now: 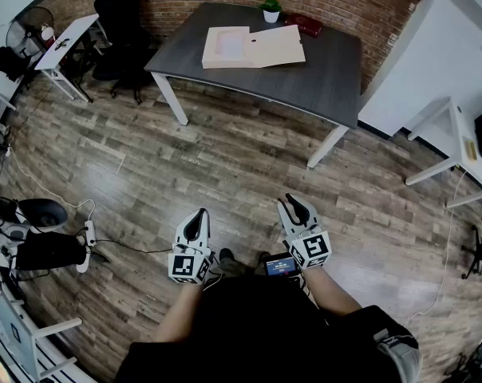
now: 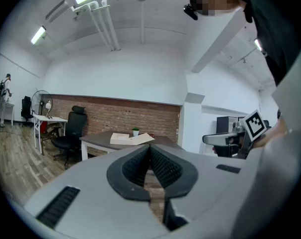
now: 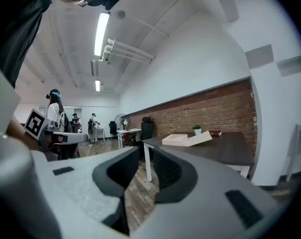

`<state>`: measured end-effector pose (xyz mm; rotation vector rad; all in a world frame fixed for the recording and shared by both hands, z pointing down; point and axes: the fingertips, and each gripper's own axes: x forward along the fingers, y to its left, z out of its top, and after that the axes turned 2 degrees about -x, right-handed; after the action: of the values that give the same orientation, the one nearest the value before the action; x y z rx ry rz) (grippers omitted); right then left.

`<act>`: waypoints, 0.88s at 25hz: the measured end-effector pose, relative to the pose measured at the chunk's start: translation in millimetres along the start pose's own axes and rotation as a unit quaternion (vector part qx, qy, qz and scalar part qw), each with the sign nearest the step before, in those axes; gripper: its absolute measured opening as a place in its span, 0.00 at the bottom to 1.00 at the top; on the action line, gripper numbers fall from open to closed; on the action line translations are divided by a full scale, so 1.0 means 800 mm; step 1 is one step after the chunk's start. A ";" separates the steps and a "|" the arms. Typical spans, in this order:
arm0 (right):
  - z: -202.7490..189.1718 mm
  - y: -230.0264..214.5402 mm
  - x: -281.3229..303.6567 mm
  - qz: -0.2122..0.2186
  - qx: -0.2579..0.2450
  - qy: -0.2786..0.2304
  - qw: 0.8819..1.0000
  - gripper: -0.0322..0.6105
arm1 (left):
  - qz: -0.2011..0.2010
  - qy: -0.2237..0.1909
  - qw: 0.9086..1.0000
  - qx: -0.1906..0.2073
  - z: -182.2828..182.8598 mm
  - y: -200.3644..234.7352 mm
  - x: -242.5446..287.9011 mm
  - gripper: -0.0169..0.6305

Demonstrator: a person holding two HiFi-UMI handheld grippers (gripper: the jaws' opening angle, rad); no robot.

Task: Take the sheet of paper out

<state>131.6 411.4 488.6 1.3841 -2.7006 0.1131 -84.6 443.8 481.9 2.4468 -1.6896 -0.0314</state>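
A flat cream box lies on the dark grey table far ahead, its lid slid partly aside over a pale inside; I cannot make out a separate sheet of paper. The box also shows small in the left gripper view and in the right gripper view. Both grippers are held close to the person's body over the wood floor, well short of the table. My left gripper has its jaws together with nothing in them. My right gripper stands a narrow gap open, empty.
A potted plant and a red book sit at the table's far edge. A black office chair, a white side desk and a fan stand at the left. A power strip lies on the floor. Another white desk is at the right.
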 end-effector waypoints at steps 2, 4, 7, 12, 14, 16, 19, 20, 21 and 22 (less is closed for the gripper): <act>-0.002 -0.011 0.003 0.005 -0.003 0.006 1.000 0.19 | -0.005 -0.003 1.000 0.000 0.001 -0.011 0.008 0.02; 0.001 -0.019 0.002 0.004 -0.004 0.007 1.000 0.19 | -0.015 -0.004 1.000 0.003 0.002 -0.022 0.013 0.02; 0.011 -0.017 -0.002 -0.004 0.001 0.002 1.000 0.19 | -0.030 -0.005 1.000 0.007 0.004 -0.027 0.016 0.02; 0.031 -0.013 0.002 0.010 0.004 -0.019 1.000 0.19 | -0.032 -0.019 0.999 0.004 0.020 -0.023 0.025 0.02; 0.039 -0.013 -0.004 0.015 0.010 -0.030 0.999 0.19 | -0.031 -0.018 0.999 0.005 0.021 -0.024 0.022 0.02; 0.040 -0.012 -0.009 0.021 0.007 -0.029 0.999 0.19 | -0.030 -0.015 0.999 0.004 0.020 -0.026 0.019 0.02; 0.035 -0.011 -0.017 0.036 0.010 -0.024 0.999 0.19 | -0.026 -0.011 1.000 0.004 0.017 -0.031 0.017 0.02; 0.032 -0.012 -0.022 0.040 0.012 -0.022 0.999 0.19 | -0.024 -0.010 1.000 0.003 0.016 -0.036 0.016 0.02; 0.029 -0.014 -0.027 0.043 0.014 -0.020 0.999 0.19 | -0.024 -0.009 1.000 0.000 0.014 -0.041 0.015 0.02; 0.028 -0.016 -0.033 0.045 0.015 -0.019 0.999 0.19 | -0.024 -0.008 1.000 -0.001 0.013 -0.047 0.015 0.02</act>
<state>155.9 422.2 463.5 1.2857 -2.8033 0.1358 -46.3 444.2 466.9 2.4918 -1.6361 -0.0595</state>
